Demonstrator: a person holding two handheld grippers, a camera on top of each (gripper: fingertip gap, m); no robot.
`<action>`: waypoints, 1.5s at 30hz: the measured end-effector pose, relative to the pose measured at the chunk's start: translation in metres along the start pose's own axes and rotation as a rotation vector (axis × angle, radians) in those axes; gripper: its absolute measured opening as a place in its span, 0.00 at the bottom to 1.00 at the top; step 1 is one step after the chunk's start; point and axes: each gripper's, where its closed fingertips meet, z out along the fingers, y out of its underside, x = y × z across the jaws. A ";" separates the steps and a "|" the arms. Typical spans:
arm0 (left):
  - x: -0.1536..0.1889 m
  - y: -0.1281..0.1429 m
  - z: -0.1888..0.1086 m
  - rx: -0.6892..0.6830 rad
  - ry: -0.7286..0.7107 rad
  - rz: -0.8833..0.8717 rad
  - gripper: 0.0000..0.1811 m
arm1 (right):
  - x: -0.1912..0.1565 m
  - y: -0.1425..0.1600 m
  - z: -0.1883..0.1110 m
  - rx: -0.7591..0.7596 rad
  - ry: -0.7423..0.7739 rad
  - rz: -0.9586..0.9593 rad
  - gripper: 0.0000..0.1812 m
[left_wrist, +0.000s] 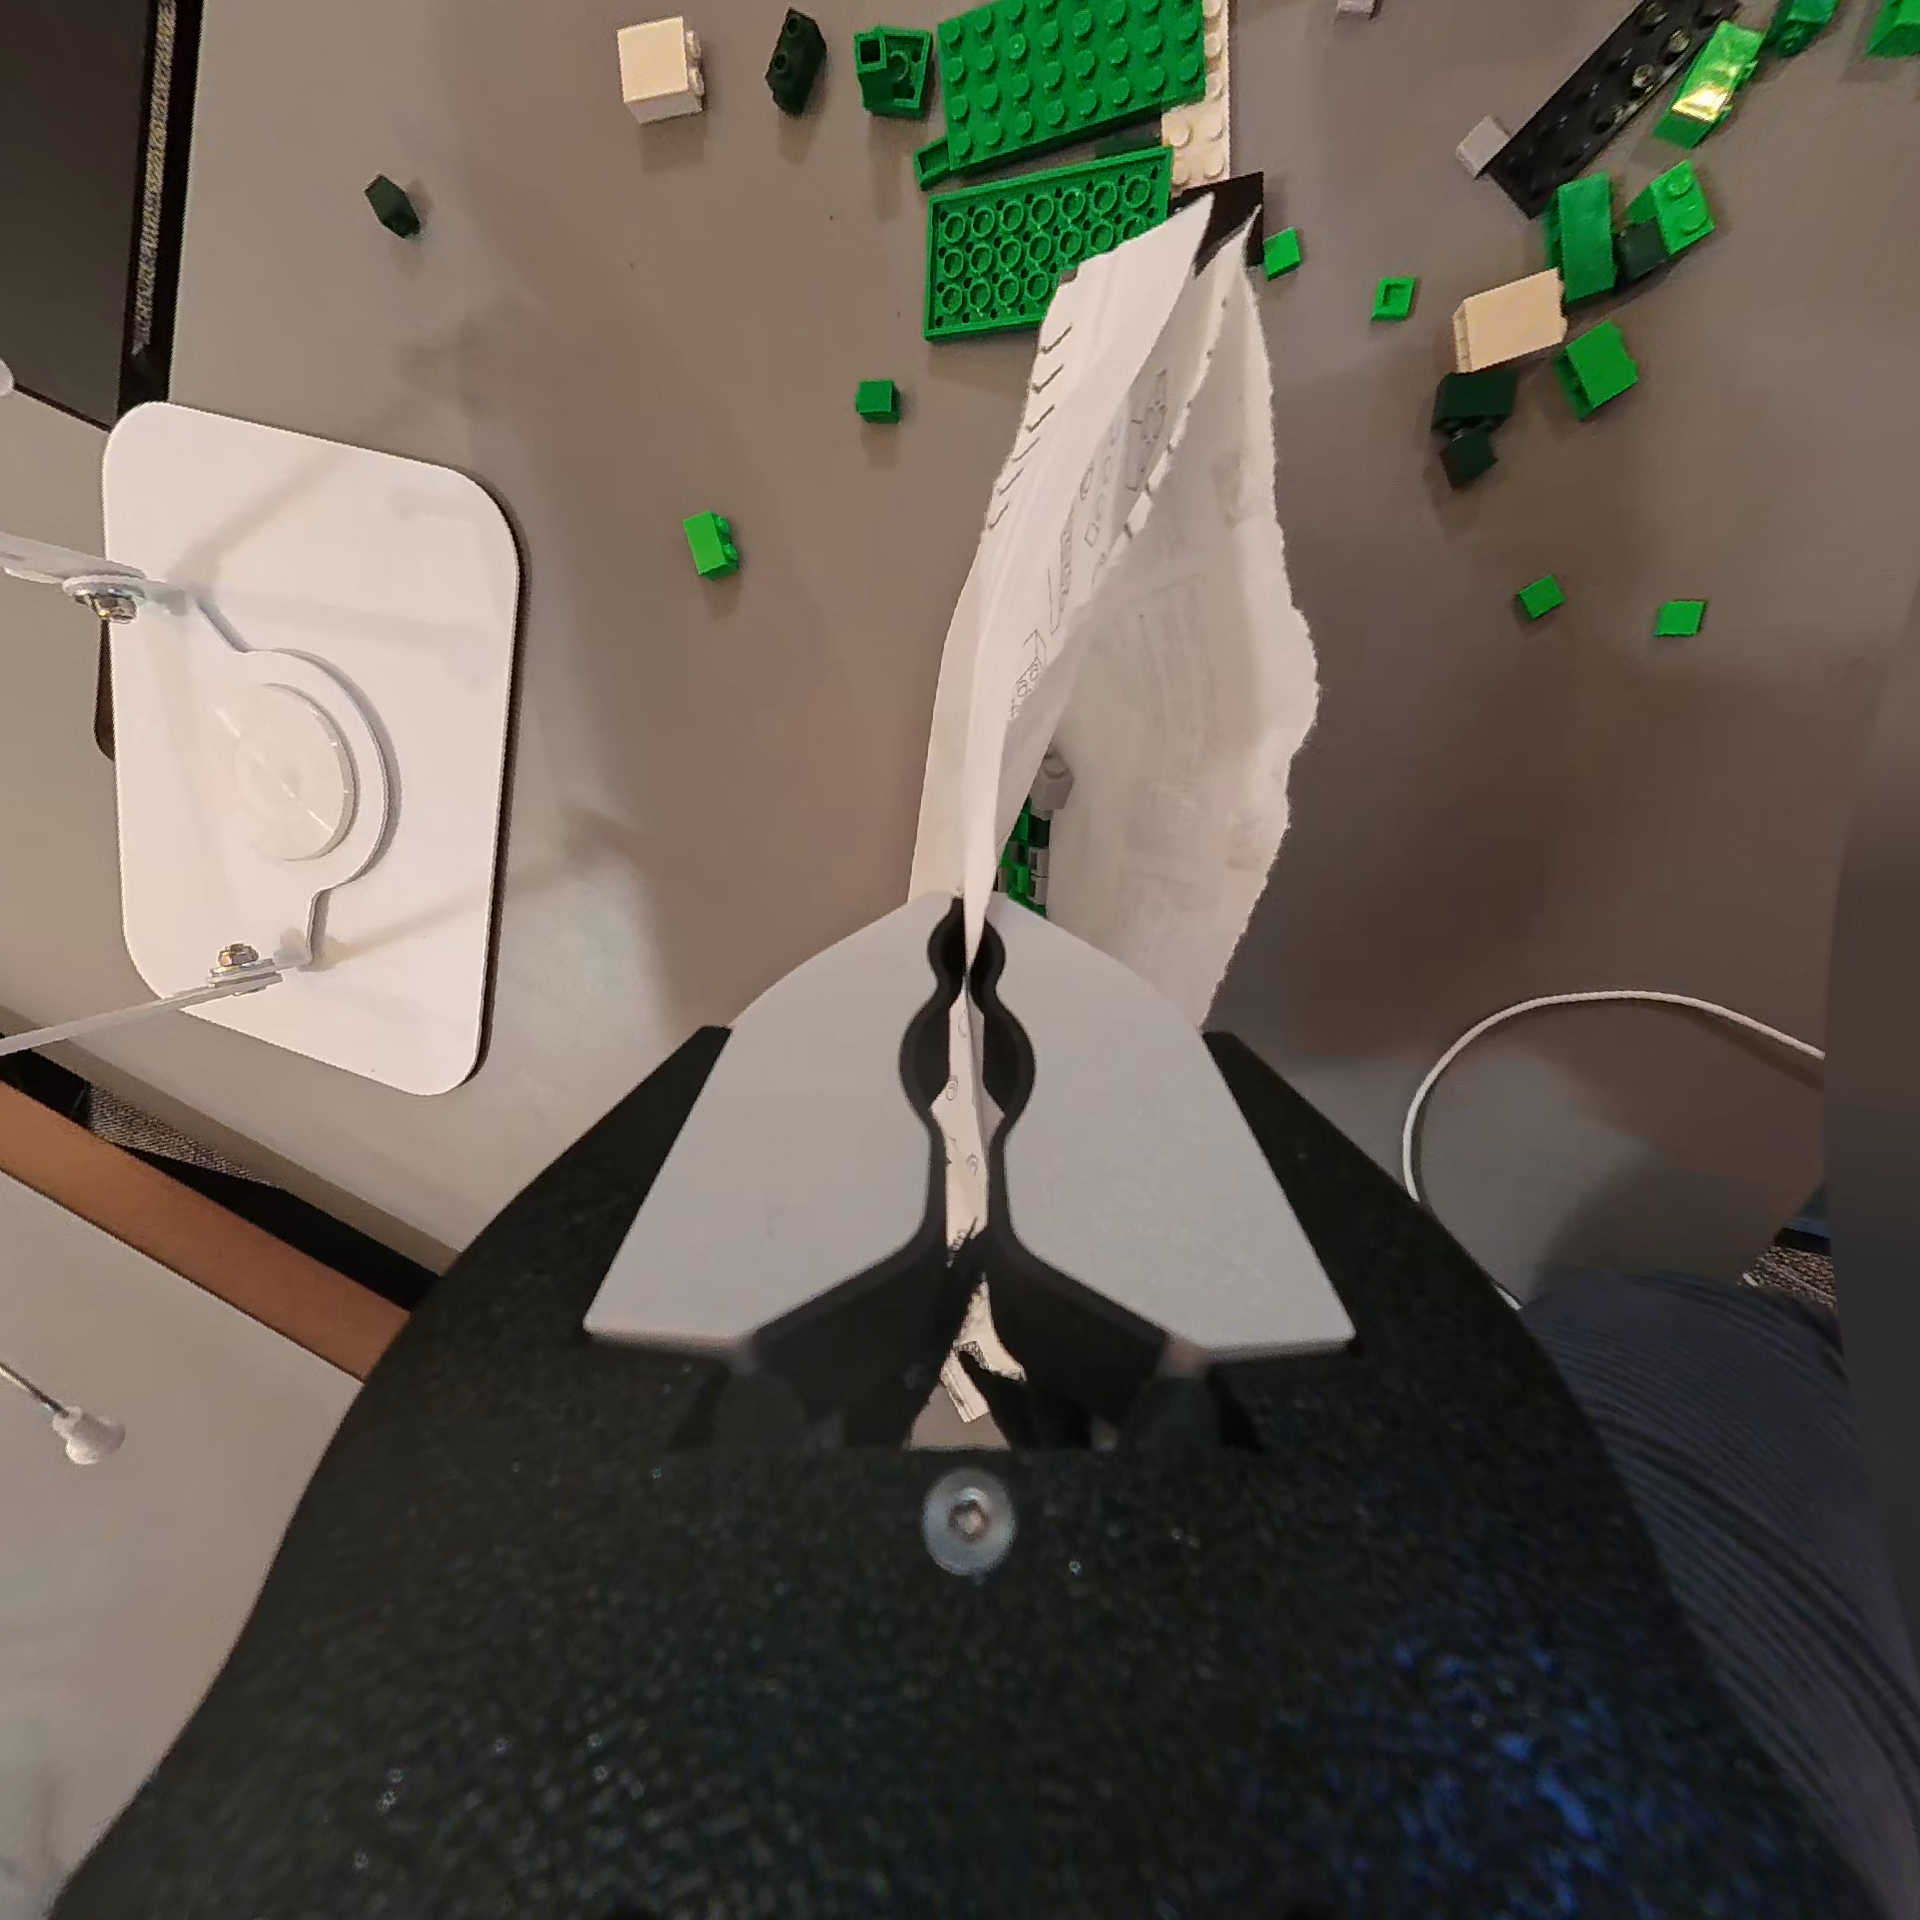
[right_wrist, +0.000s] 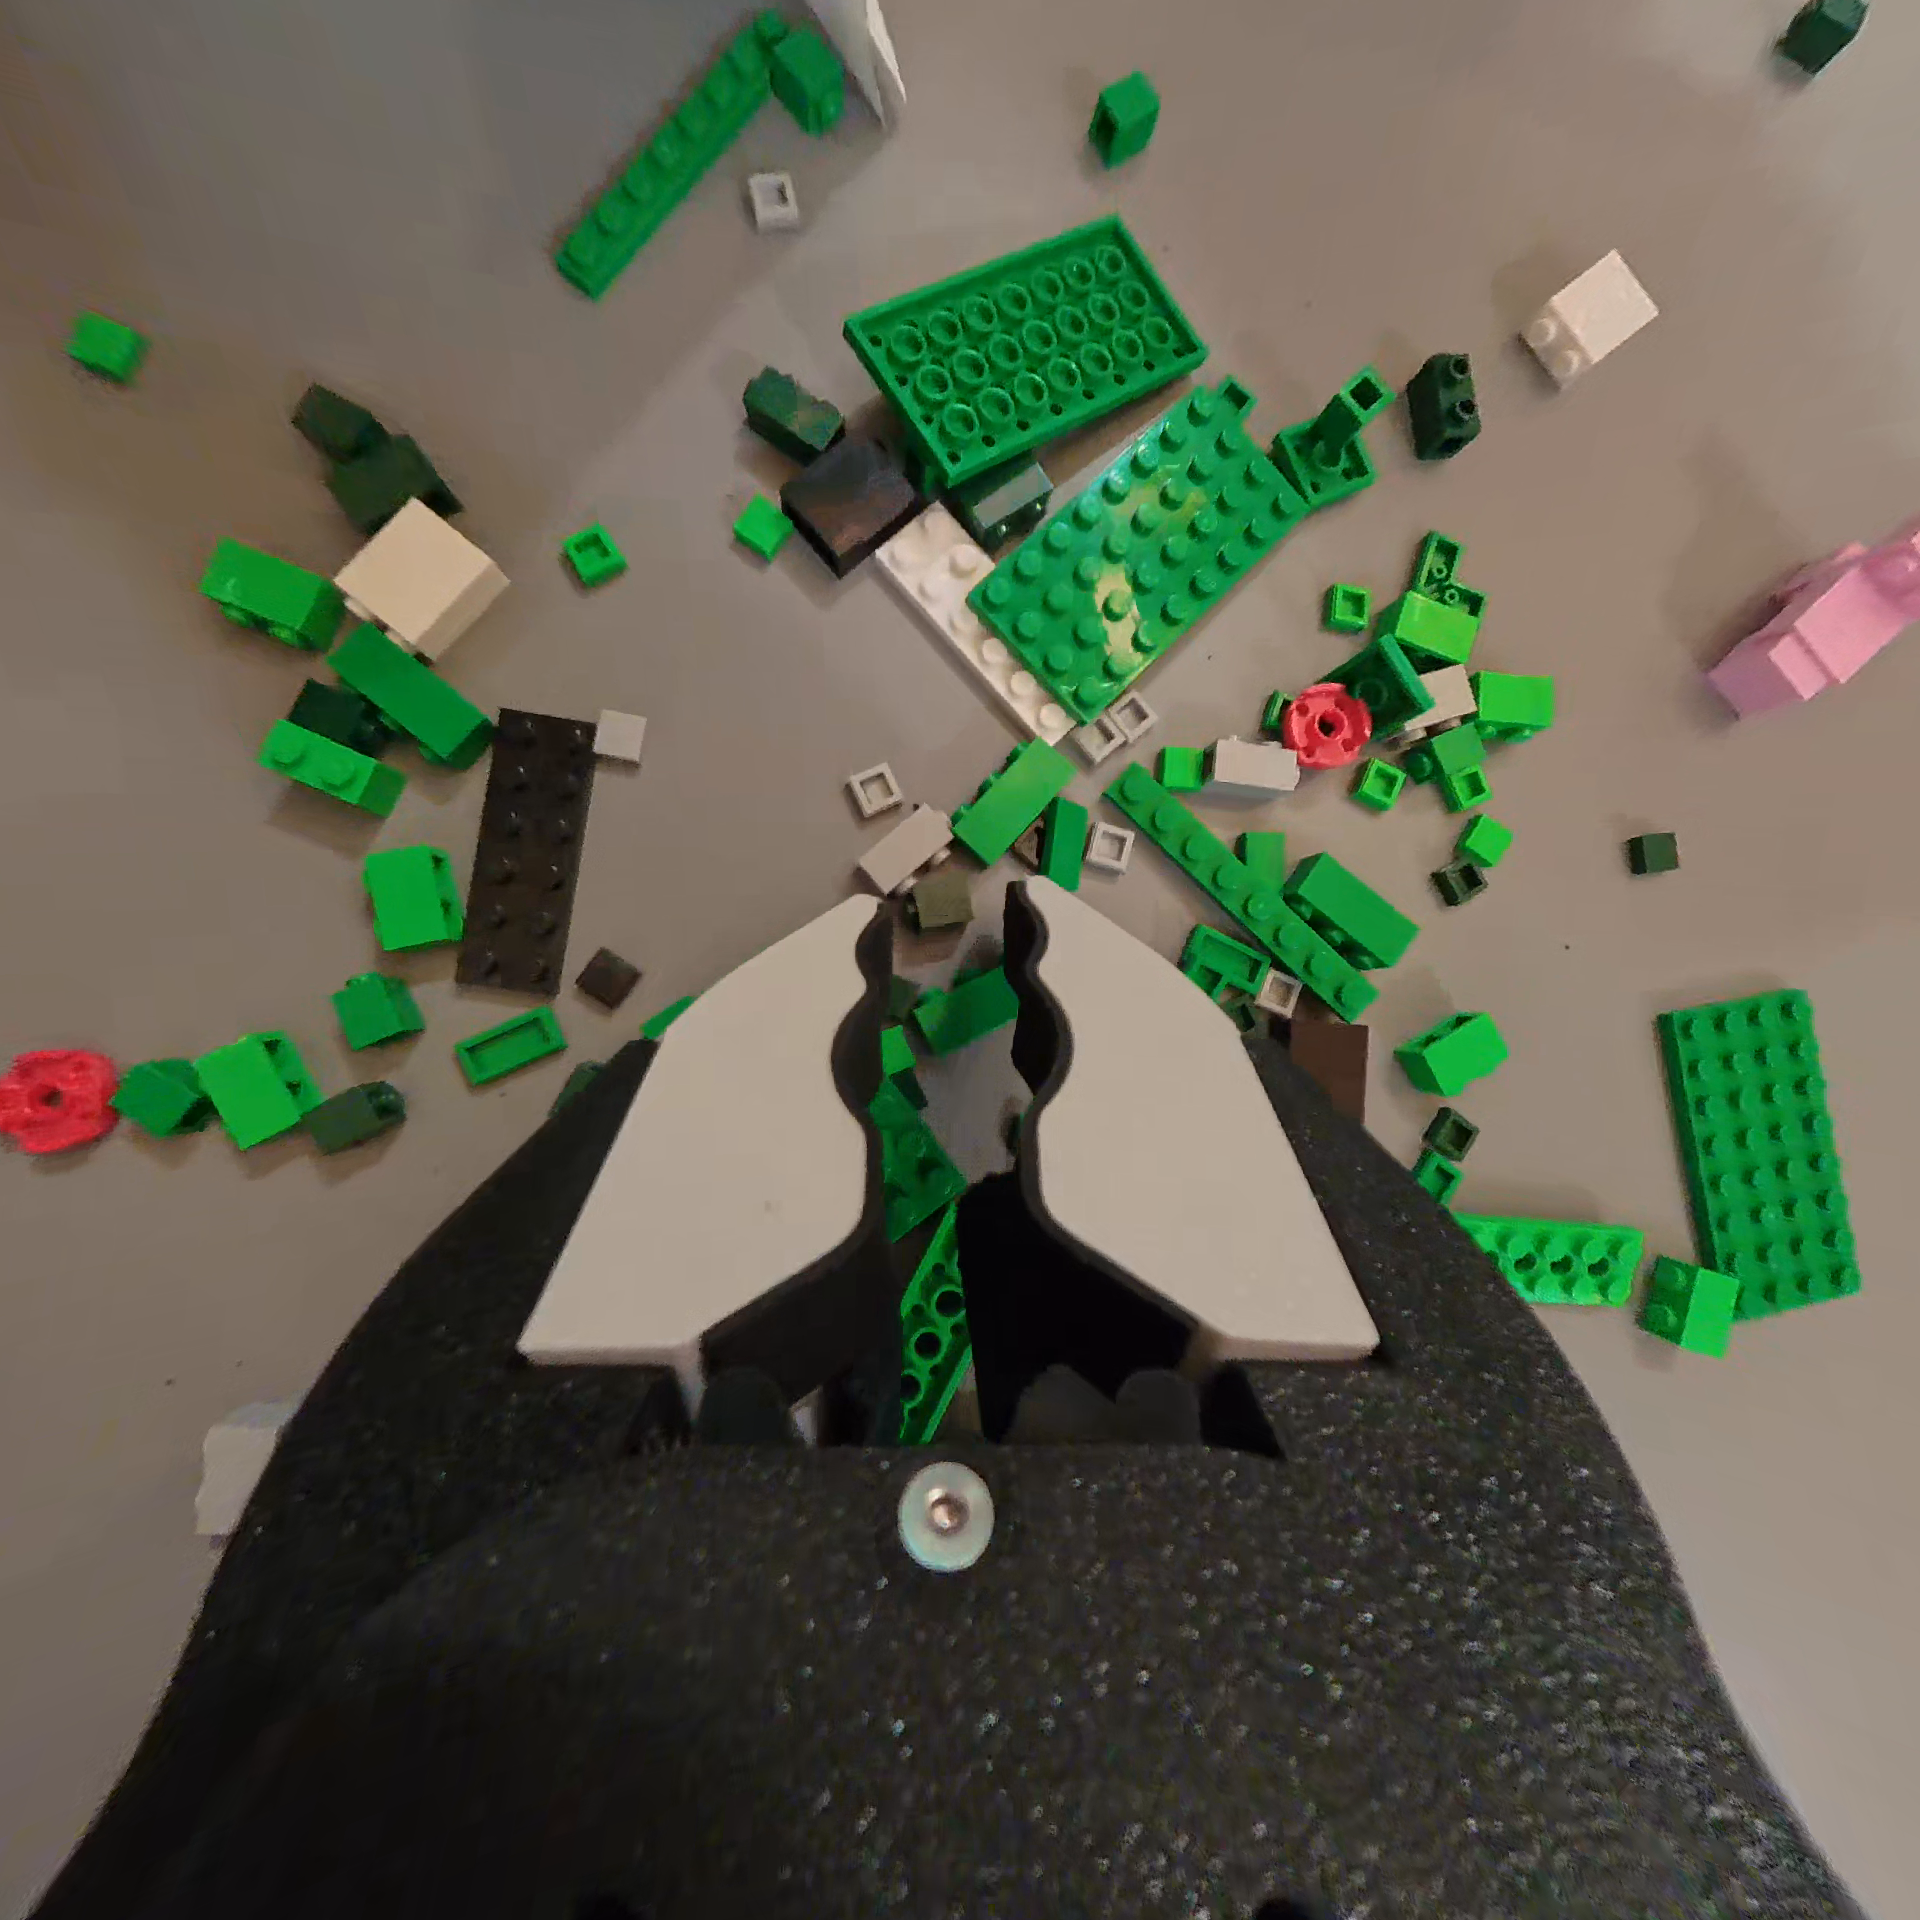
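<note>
My left gripper (left_wrist: 971, 914) is shut on a white printed paper leaflet (left_wrist: 1101, 499) with torn edges. The leaflet stands up from the jaws and hangs above the grey table (left_wrist: 644, 343). My right gripper (right_wrist: 945, 904) is open, its jaws a small gap apart, and it hovers low over a scatter of toy bricks. A small dark olive brick (right_wrist: 943, 900) lies right at its fingertips, beside a grey brick (right_wrist: 902, 847). A green plate with holes (right_wrist: 930, 1330) and a green wedge (right_wrist: 914, 1153) show in the gap between the fingers. I cannot tell whether they touch the pads.
A white stand base (left_wrist: 312, 727) sits at the table's left, a white cable (left_wrist: 1558, 1023) at the right. Green plates (right_wrist: 1023, 348), a black plate (right_wrist: 530, 847), red round pieces (right_wrist: 1327, 724), white bricks (right_wrist: 421, 577) and pink bricks (right_wrist: 1829, 634) lie around. Dark ribbed fabric (left_wrist: 1714, 1455) is lower right. The gap from one gripper's tips to the other's is roughly 25 cm. Measured from the fingertips, the white stand base (left_wrist: 312, 727) is 30 cm or so from the left gripper and 40 cm from the right.
</note>
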 end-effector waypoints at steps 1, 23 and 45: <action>0.000 0.000 0.000 0.000 0.000 0.000 0.00 | 0.000 0.000 0.001 -0.010 -0.012 0.000 0.11; -0.001 0.000 0.000 0.001 -0.004 0.002 0.00 | -0.081 -0.229 0.001 0.342 0.160 -0.633 0.07; -0.004 0.002 -0.001 0.015 -0.005 -0.014 0.00 | -0.035 -0.164 -0.054 0.345 0.265 -0.351 0.11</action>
